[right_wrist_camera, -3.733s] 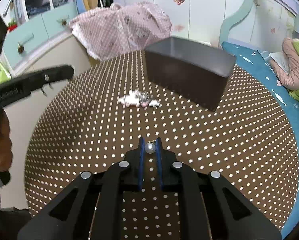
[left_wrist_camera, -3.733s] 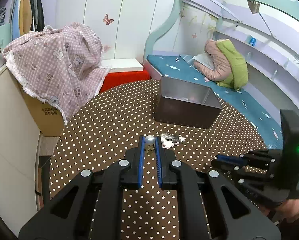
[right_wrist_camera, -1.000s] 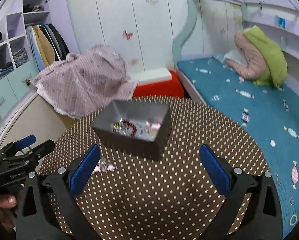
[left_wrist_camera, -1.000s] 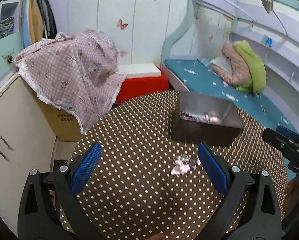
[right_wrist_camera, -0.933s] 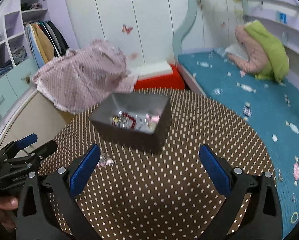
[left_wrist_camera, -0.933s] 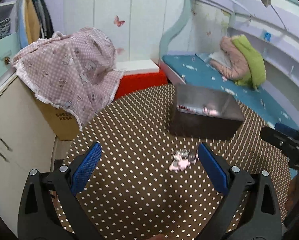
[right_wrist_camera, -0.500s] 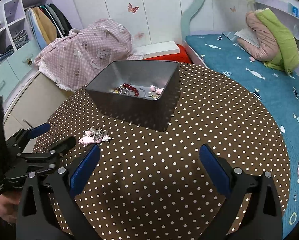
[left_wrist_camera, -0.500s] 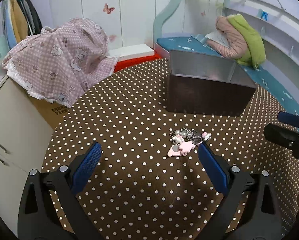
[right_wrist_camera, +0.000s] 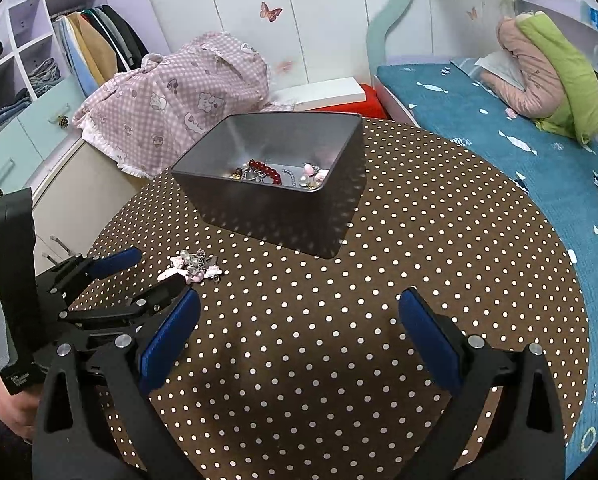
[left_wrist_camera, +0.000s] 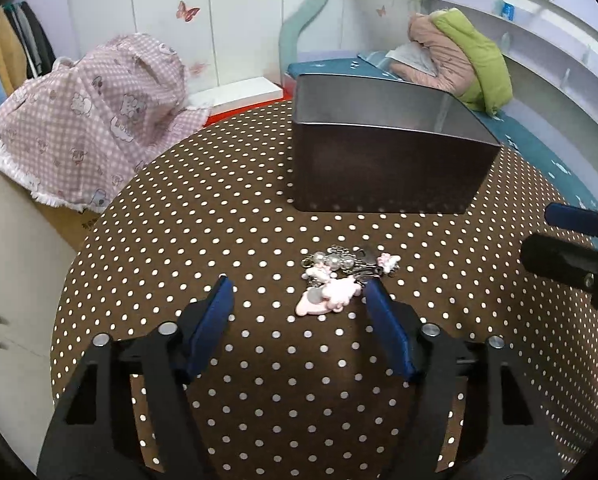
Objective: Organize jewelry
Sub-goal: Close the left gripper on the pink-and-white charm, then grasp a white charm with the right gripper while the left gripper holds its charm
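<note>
Lower now, the left hand-held gripper is closing, still empty, around the jewelry cluster lying before the metal bin. Light, tangled, slippery chains: pinch the pink charm.

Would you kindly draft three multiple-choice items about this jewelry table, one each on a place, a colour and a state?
1. Where is the loose jewelry pile?
A. inside the metal box
B. on the dotted tablecloth in front of the metal box
C. on the bed

2. What colour is the bead bracelet in the metal box?
A. red
B. green
C. yellow

3. How is the right hand-held gripper?
A. shut on a pearl
B. shut on nothing
C. open, holding nothing

Answers:
1 B: the pile lies on the tablecloth, apart from the box's near wall.
2 A: dark red beads show against the grey floor of the box.
3 C: its blue pads stand wide apart over bare cloth.
</note>
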`<move>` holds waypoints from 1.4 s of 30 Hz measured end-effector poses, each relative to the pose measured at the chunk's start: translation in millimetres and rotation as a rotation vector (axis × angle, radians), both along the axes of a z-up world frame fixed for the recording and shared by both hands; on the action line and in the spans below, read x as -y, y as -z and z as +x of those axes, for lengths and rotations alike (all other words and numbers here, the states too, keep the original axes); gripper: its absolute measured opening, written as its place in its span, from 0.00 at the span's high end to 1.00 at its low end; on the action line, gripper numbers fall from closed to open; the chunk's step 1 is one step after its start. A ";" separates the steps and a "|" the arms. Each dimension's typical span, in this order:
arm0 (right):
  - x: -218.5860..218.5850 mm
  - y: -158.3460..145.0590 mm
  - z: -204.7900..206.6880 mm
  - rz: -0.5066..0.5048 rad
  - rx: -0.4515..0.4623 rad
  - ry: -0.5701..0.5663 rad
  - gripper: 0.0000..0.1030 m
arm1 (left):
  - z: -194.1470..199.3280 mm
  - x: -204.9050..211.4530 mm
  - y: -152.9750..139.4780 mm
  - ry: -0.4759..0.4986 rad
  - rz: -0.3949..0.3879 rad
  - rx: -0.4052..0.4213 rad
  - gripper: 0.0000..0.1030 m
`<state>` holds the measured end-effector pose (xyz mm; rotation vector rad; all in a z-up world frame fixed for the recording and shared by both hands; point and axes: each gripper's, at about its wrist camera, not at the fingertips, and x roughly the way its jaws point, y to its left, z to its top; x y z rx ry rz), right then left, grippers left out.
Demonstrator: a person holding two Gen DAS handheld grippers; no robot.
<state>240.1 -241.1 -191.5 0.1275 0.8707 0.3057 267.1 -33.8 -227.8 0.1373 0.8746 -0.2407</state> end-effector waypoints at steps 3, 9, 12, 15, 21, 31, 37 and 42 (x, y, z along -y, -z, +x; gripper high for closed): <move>3.3 -0.9 -0.4 0.003 0.002 0.002 0.07 | -2.3 9.6 2.3 0.026 0.009 -0.003 0.42; 7.4 -1.6 -1.3 0.010 0.003 0.001 0.07 | -2.3 19.1 4.3 0.082 -0.007 -0.022 0.79; 7.0 -1.8 -1.3 0.009 0.002 -0.008 0.07 | -5.1 15.4 3.1 0.088 -0.045 -0.035 0.79; 2.0 -0.7 -1.1 0.006 -0.005 -0.021 0.07 | -12.3 4.8 2.0 0.079 -0.065 -0.036 0.79; -19.9 5.2 3.3 -0.030 -0.020 -0.088 0.07 | -29.8 -21.4 -9.2 0.044 -0.086 -0.017 0.79; -60.4 17.9 3.9 -0.087 -0.041 -0.179 0.07 | -44.5 -50.4 -10.8 0.005 -0.101 -0.020 0.79; -87.4 19.3 -0.8 -0.071 -0.030 -0.296 0.08 | -49.5 -63.1 -8.2 -0.036 -0.124 -0.025 0.79; -122.2 28.6 5.4 -0.111 -0.017 -0.377 0.23 | -51.8 -81.1 -12.5 -0.091 -0.134 -0.015 0.79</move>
